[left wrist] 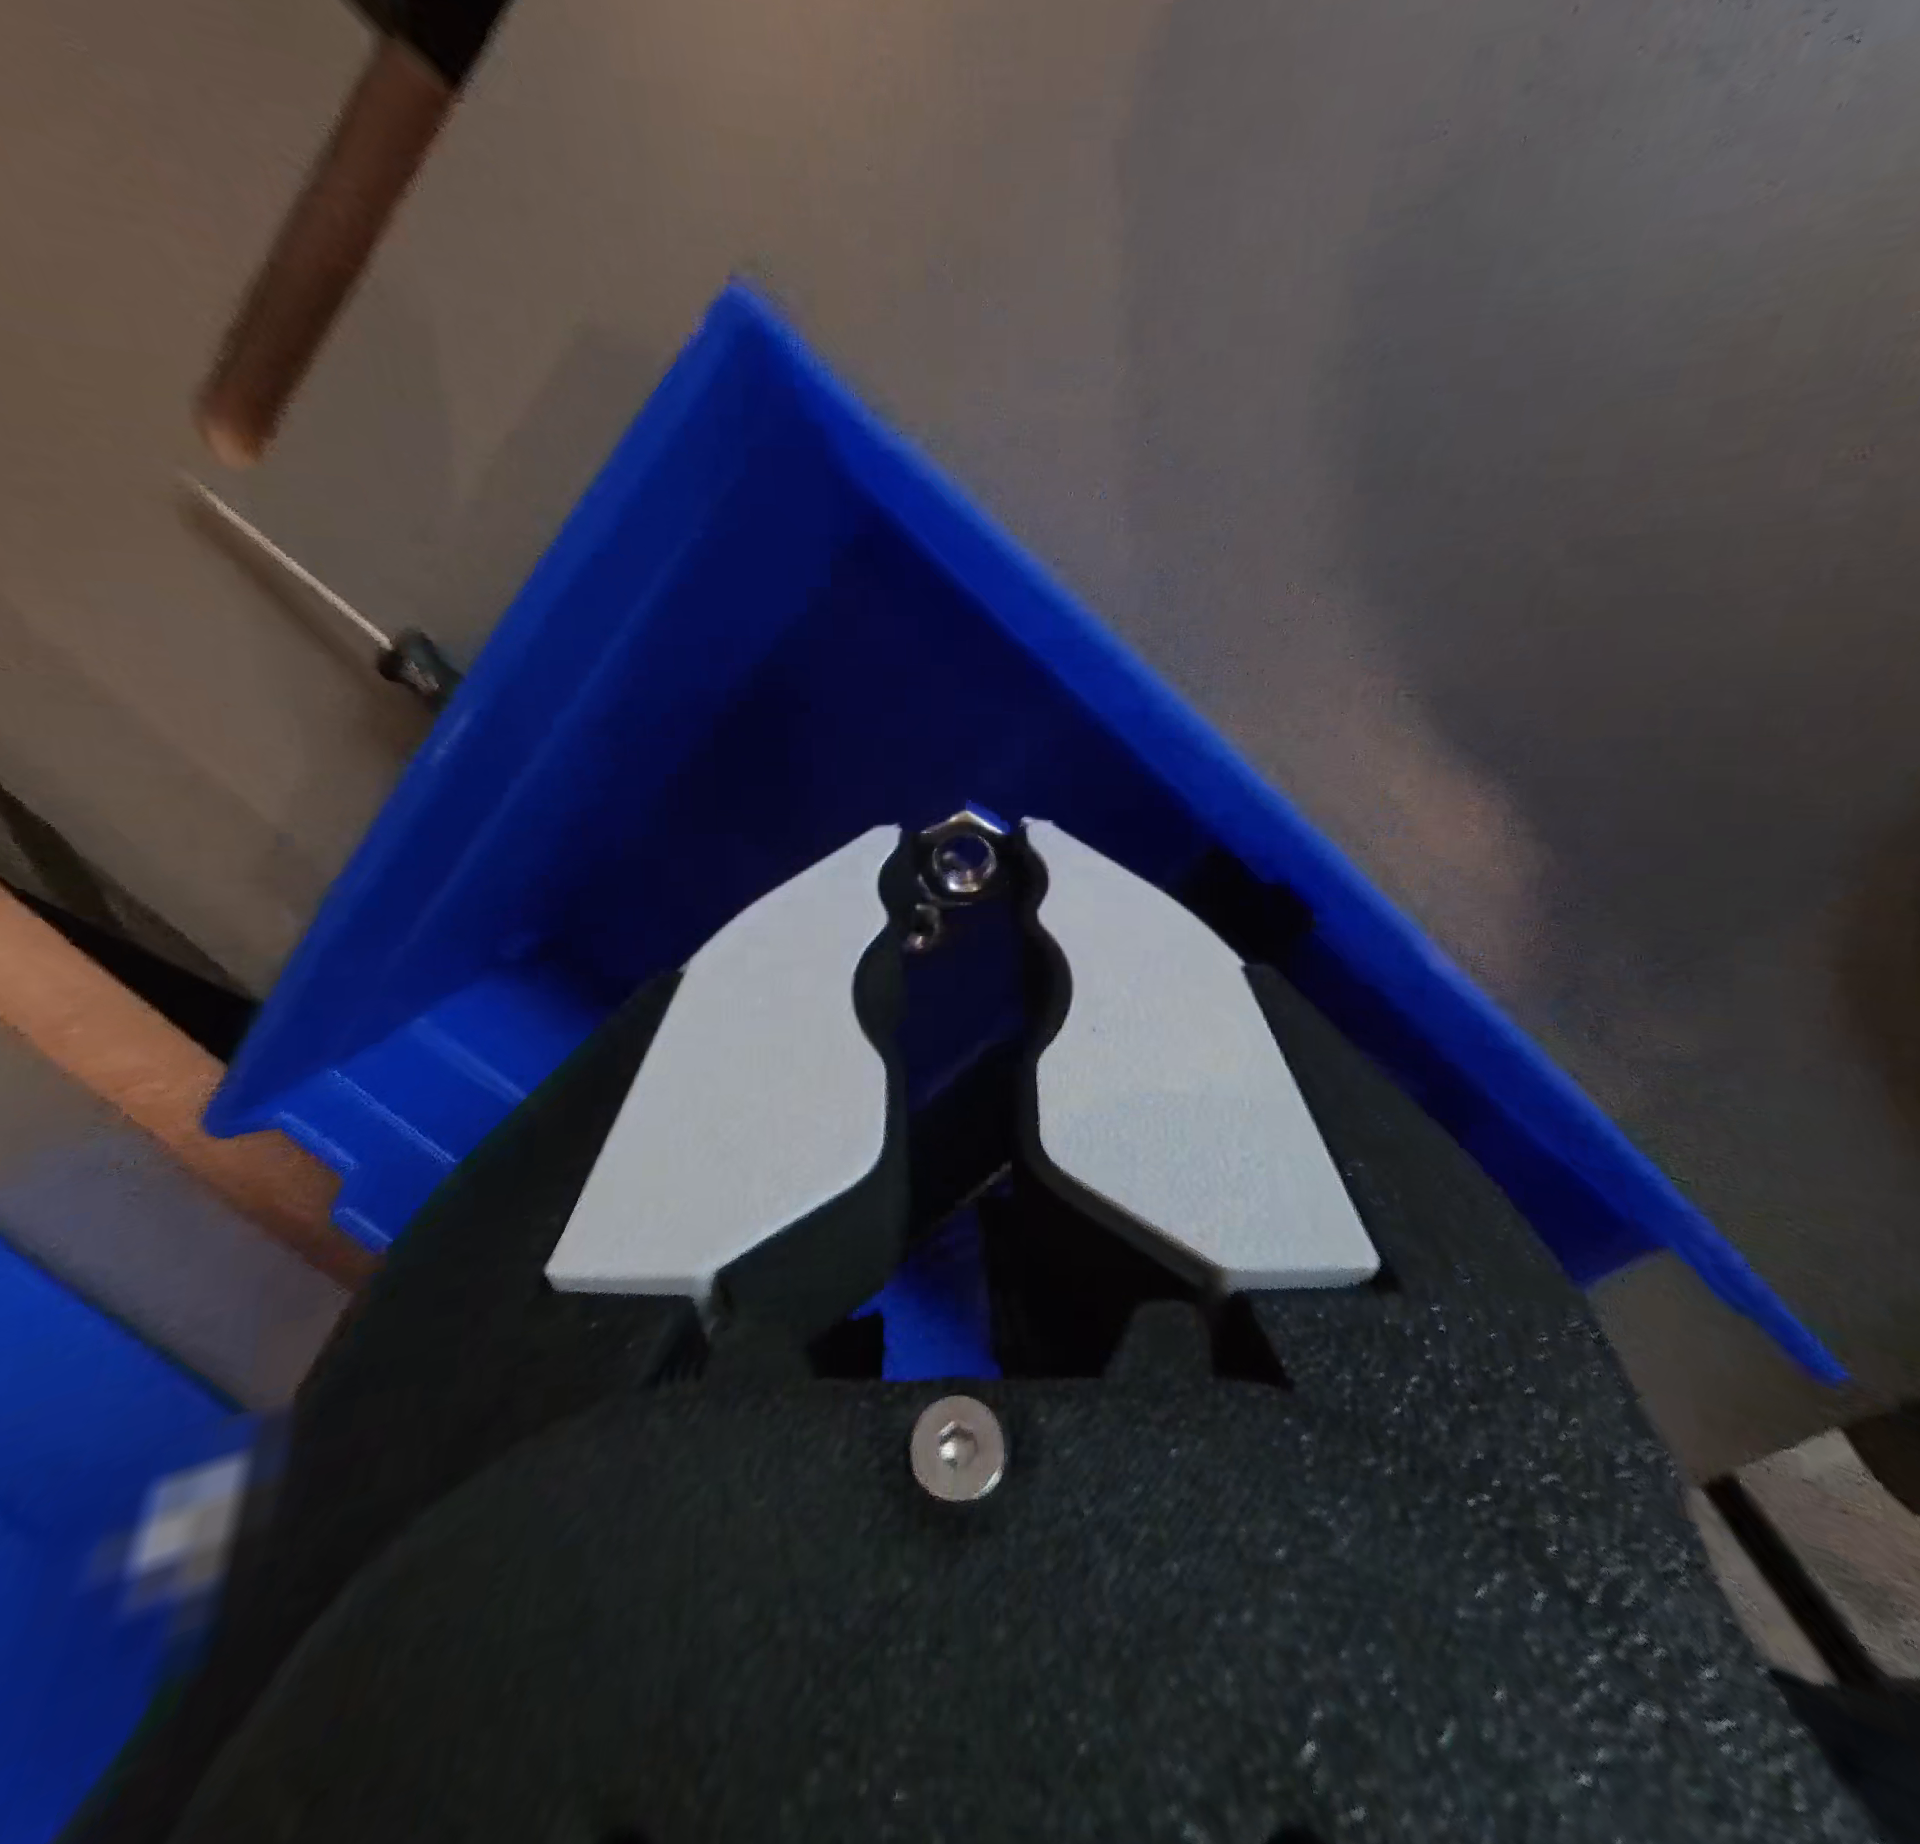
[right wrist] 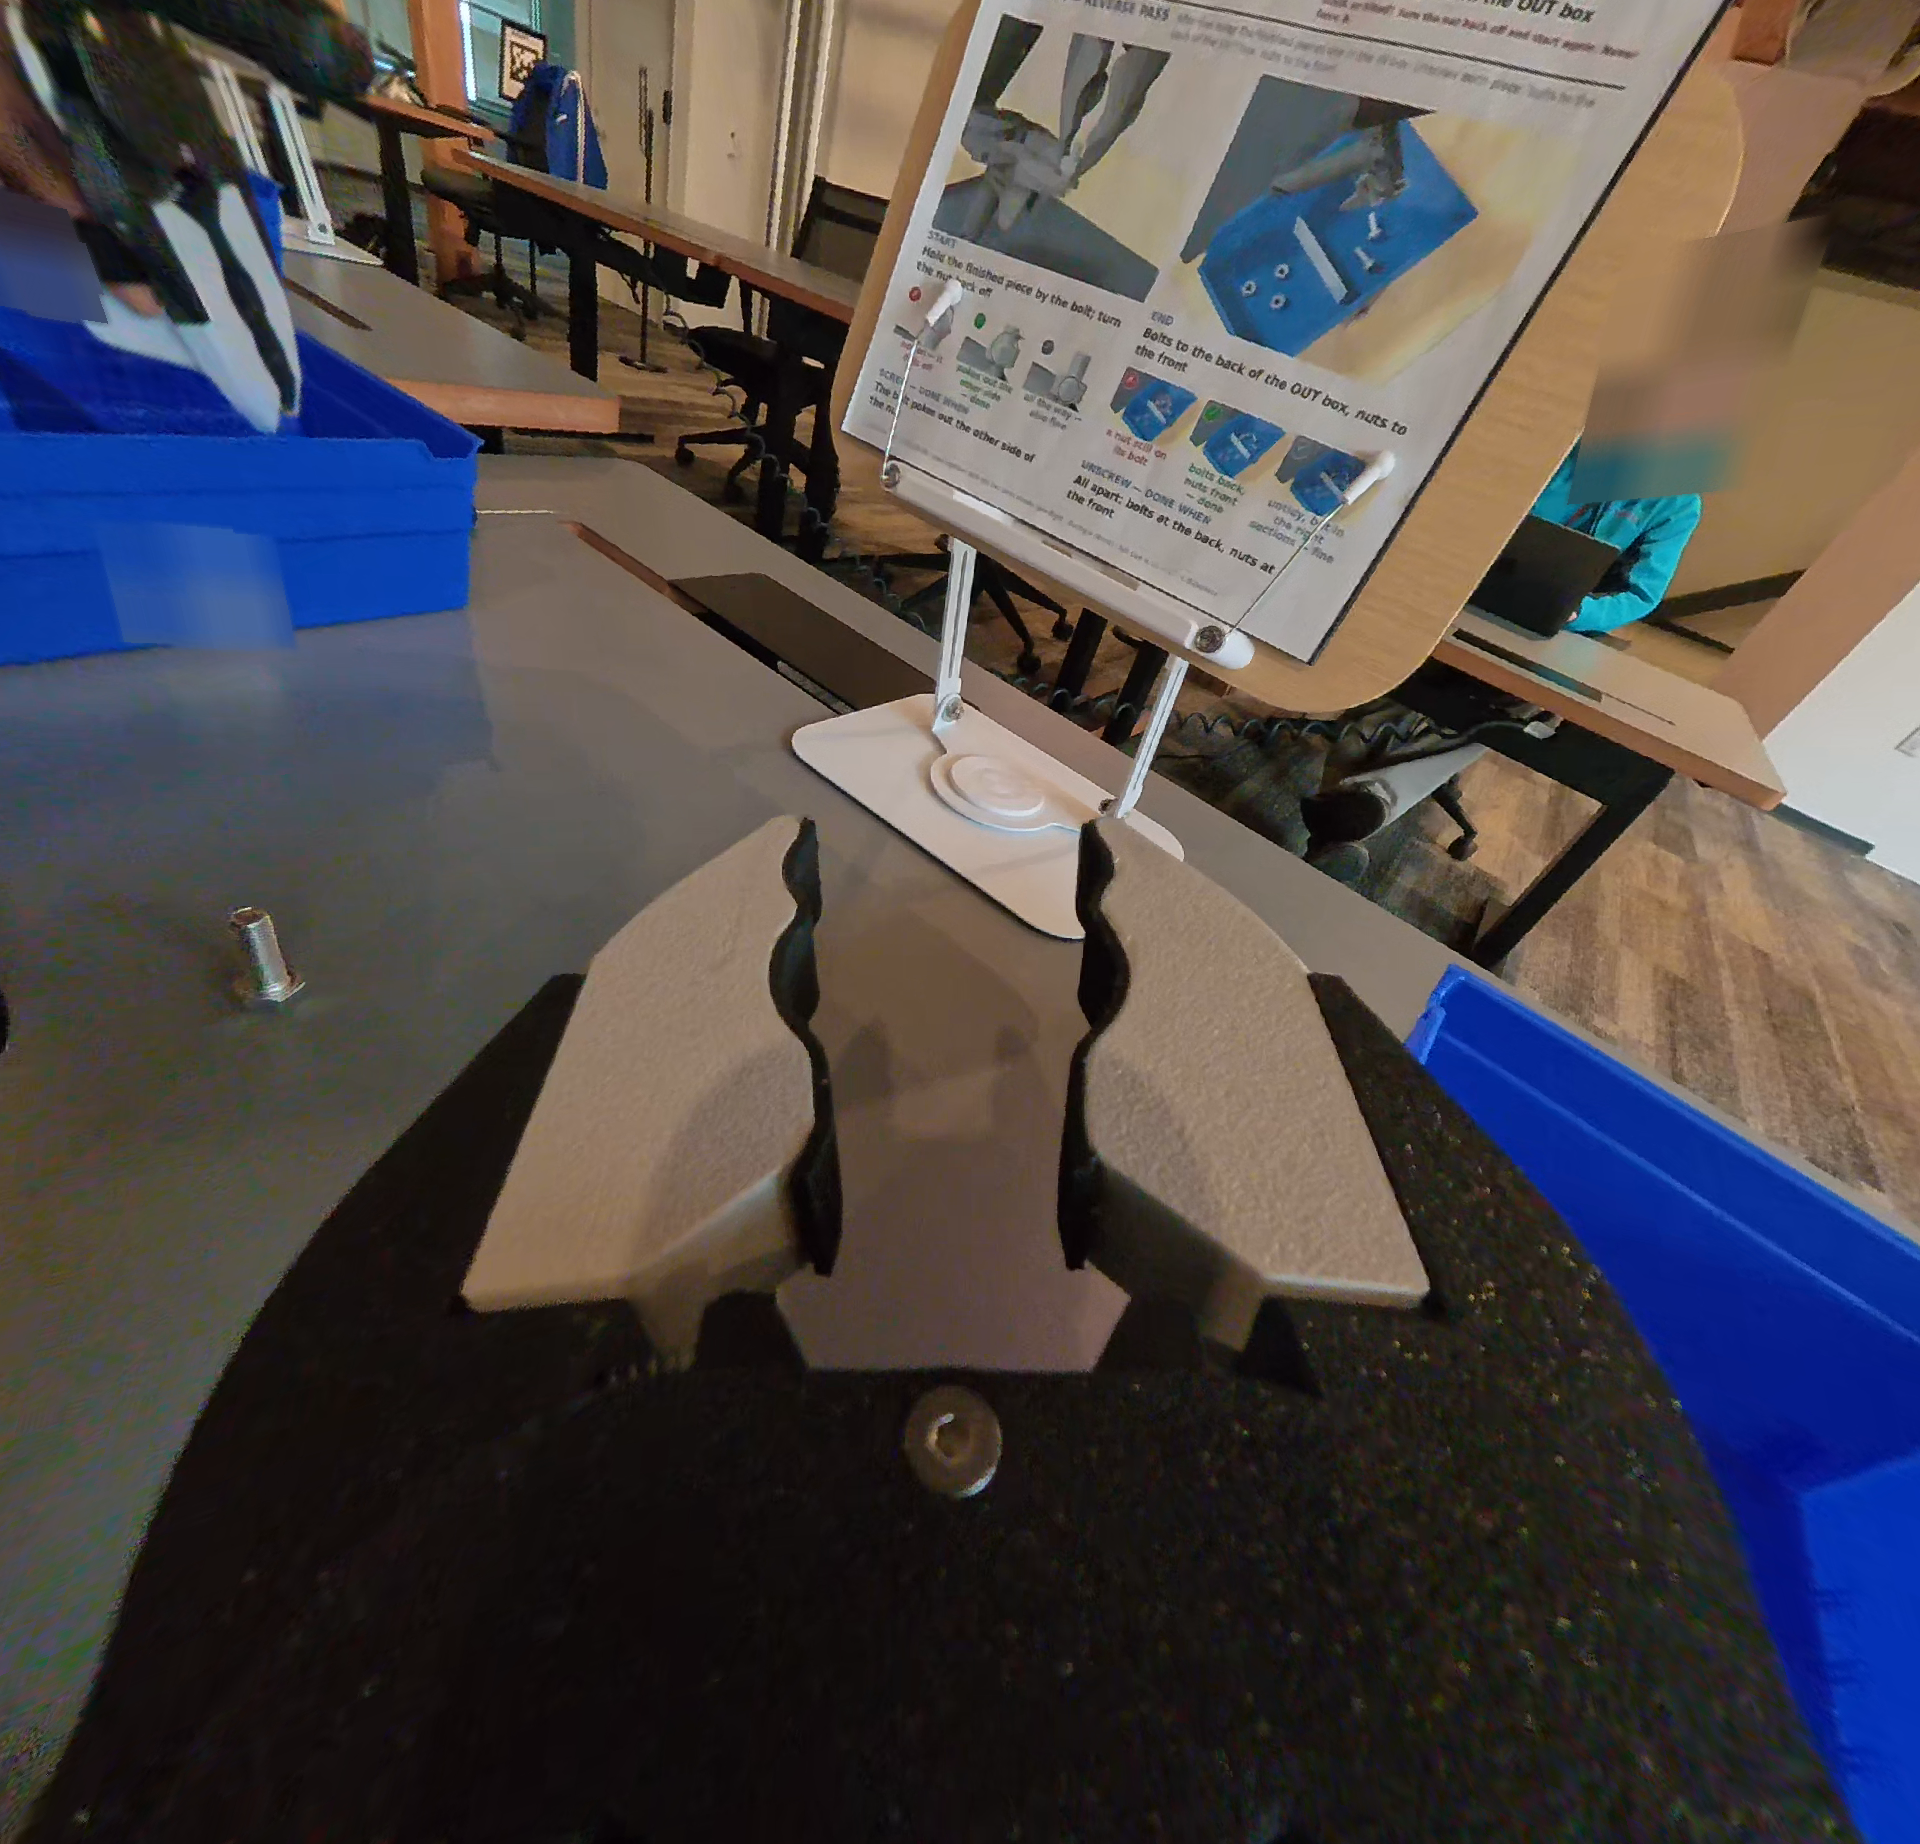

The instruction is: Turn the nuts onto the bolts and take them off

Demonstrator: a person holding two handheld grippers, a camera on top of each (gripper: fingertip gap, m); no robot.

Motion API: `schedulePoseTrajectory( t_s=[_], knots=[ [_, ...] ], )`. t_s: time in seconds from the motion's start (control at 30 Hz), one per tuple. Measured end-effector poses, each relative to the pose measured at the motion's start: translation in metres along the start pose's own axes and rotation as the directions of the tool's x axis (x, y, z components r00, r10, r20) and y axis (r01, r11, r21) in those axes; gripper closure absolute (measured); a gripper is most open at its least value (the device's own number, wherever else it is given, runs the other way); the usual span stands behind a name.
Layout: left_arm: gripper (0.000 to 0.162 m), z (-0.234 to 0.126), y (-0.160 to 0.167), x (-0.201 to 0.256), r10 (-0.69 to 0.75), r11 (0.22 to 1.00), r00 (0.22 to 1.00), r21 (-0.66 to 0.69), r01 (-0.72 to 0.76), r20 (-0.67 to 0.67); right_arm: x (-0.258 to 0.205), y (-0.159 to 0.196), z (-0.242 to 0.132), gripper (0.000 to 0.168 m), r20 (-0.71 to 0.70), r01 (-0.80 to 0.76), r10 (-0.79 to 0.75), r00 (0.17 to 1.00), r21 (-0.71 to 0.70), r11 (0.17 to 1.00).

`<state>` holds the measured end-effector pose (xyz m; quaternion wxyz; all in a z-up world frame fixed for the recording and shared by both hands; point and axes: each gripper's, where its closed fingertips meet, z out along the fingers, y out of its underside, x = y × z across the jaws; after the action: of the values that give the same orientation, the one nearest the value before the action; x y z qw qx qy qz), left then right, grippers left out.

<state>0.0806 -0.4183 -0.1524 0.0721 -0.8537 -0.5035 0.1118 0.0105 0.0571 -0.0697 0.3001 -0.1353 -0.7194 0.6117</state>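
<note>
Pinching a nut [left wrist: 964,864] at its tips over the blue bin [left wrist: 665,755], the left tool [left wrist: 961,859] is clamped; right tool [right wrist: 940,859] gapes.

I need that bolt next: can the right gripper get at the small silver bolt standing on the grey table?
Probably yes. The right gripper is open and empty, and the small silver bolt stands alone on the grey table to its left, with nothing between them.

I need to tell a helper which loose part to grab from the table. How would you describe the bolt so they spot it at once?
Start at the grey table in the right wrist view, between the blue bin at the far left and the white stand base. The bolt stands alone on its head, left of the open right gripper. It is the only small shiny metal piece there.
</note>
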Motion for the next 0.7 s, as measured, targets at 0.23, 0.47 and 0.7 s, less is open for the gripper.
schedulePoseTrajectory(
  t_s=[0.23,0.47,0.7],
  knots=[
    [0.144,-0.048,-0.062,0.075,0.246,0.963,0.969,0.114,-0.244,-0.001,-0.002,-0.002,-0.001,0.121,0.011,-0.003,0.002,1.0,0.01,1.0],
    [0.145,-0.054,-0.107,0.17,0.498,0.858,0.867,0.153,-0.491,-0.007,-0.005,-0.004,0.0,0.122,0.024,-0.013,0.013,1.0,0.023,1.0],
    [0.145,-0.029,-0.137,0.259,0.663,0.744,0.744,0.178,-0.644,-0.078,-0.008,0.0,0.002,0.122,0.03,0.008,-0.008,1.0,0.001,1.0]
  ],
)
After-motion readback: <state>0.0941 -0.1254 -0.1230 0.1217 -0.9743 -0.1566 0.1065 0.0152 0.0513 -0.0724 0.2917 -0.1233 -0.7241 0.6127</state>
